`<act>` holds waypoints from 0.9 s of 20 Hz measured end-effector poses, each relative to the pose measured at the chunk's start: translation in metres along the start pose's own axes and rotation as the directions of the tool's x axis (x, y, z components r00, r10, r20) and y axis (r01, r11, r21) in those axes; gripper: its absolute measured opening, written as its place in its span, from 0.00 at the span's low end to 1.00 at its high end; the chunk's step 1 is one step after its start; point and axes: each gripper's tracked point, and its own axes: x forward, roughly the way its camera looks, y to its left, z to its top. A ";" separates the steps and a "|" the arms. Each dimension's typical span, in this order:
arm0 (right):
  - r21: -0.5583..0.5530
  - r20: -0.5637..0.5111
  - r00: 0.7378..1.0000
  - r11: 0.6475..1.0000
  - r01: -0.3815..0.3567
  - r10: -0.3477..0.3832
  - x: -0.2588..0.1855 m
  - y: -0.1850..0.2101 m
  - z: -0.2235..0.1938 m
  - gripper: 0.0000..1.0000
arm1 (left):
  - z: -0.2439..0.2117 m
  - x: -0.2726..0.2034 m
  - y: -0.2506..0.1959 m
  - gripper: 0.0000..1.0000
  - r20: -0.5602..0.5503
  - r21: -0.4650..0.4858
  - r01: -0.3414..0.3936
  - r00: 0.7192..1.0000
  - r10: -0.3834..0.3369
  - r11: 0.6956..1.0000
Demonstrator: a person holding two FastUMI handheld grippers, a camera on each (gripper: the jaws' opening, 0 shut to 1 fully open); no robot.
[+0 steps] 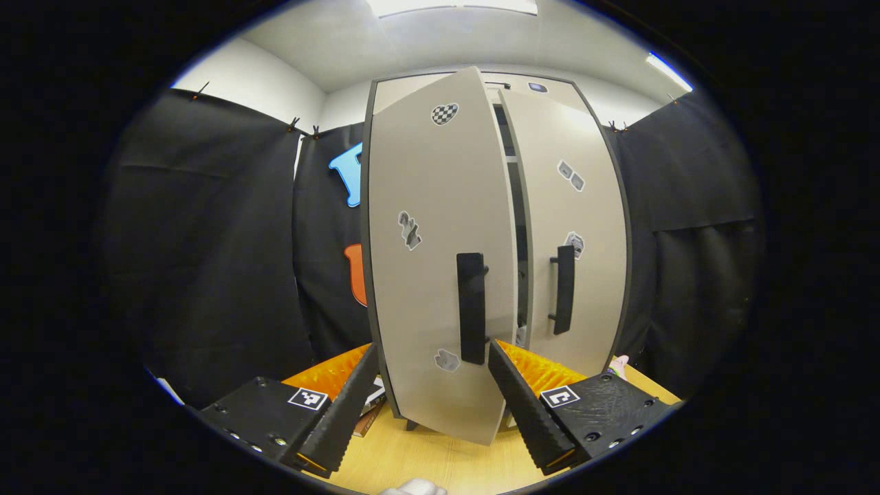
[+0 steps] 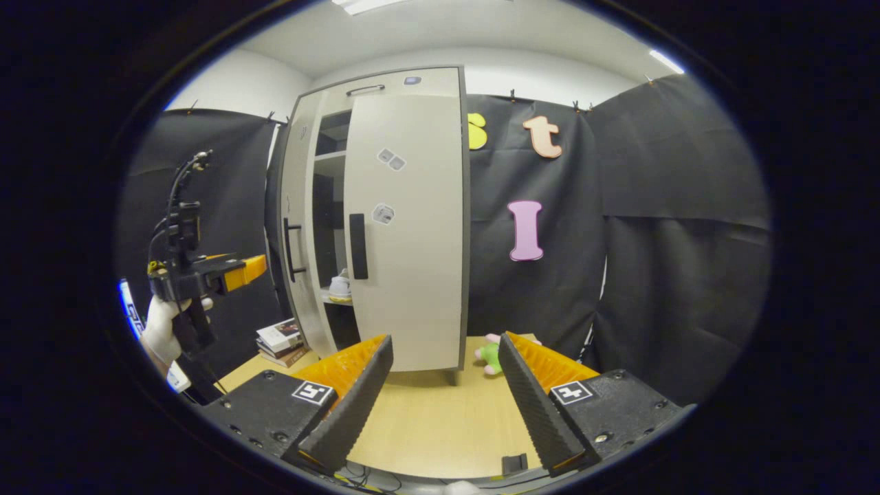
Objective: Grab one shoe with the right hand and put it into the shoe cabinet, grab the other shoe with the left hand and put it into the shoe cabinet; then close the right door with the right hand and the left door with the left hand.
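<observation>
- Step in hand, as I judge it: closing the left door (image 1: 440, 261). A shoe (image 2: 339, 285) already sits on a shelf inside the cabinet (image 2: 405, 79), seen through the gap in the right gripper view; I cannot tell whether the second shoe is beside it.
- Right door (image 2: 405, 227) looks shut or nearly so, flush against the cabinet front.
- Left door stands partly open, its free edge swung toward the camera in the left gripper view; a dark gap separates it from the right door.
- Left gripper (image 1: 426, 395): fingers spread wide, pinching nothing, low in front of the left door near its handle (image 1: 471, 308).
- Right gripper (image 2: 445, 392): fingers spread, empty, held back over the table (image 2: 440, 419), well apart from the cabinet.
- Next move likely calls for a flat push on the left door panel or handle until it meets the frame.
- Materials: doors are smooth, matte beige panels with dark edging and small stickers; handles are straight black bars; table is pale wood grain; fingers have ribbed inner faces.
- Other: books (image 2: 280, 340) stacked left of the cabinet; small plush toy (image 2: 489, 356) at its right foot.
</observation>
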 end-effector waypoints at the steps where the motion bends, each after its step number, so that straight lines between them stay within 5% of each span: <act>1: -0.001 0.005 1.000 1.000 -0.003 0.003 0.001 0.002 0.002 1.00 | 0.000 -0.011 -0.003 1.00 -0.003 -0.009 0.011 1.000 -0.011 1.000; 8: -0.006 0.036 0.999 1.000 -0.020 0.021 0.001 0.018 0.011 1.00 | 0.001 -0.084 0.000 0.96 -0.003 -0.036 0.029 1.000 -0.029 0.999; 18: -0.033 0.044 0.998 0.998 -0.045 0.047 -0.005 0.044 0.012 1.00 | -0.002 -0.115 0.007 1.00 -0.004 -0.037 0.028 1.000 -0.028 0.999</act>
